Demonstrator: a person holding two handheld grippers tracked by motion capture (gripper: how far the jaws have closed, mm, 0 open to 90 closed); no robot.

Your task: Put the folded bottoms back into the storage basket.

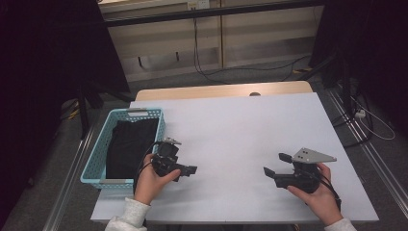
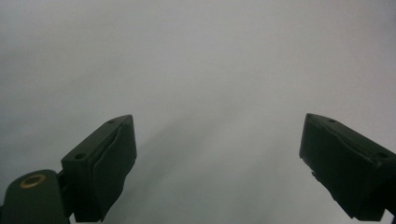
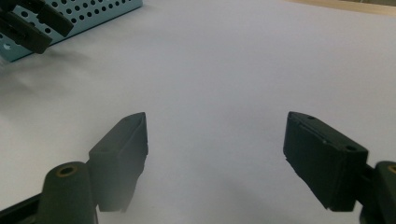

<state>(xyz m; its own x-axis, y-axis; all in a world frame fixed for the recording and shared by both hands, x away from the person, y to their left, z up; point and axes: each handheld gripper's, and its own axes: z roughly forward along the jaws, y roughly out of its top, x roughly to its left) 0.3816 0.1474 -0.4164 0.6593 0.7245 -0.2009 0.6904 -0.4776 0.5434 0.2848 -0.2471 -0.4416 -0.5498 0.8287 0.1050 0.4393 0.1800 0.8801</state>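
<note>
Both tongs, left and right, gape empty over the white table beside a blue basket.

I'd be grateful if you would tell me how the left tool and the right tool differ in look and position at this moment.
The left tool sits beside the blue basket, while the right tool sits on the far side of the white table, away from it. The right tool carries a grey three-cornered plate; the left tool's top is much smaller. Both are hand-held, open, holding nothing, and point toward each other.
</note>
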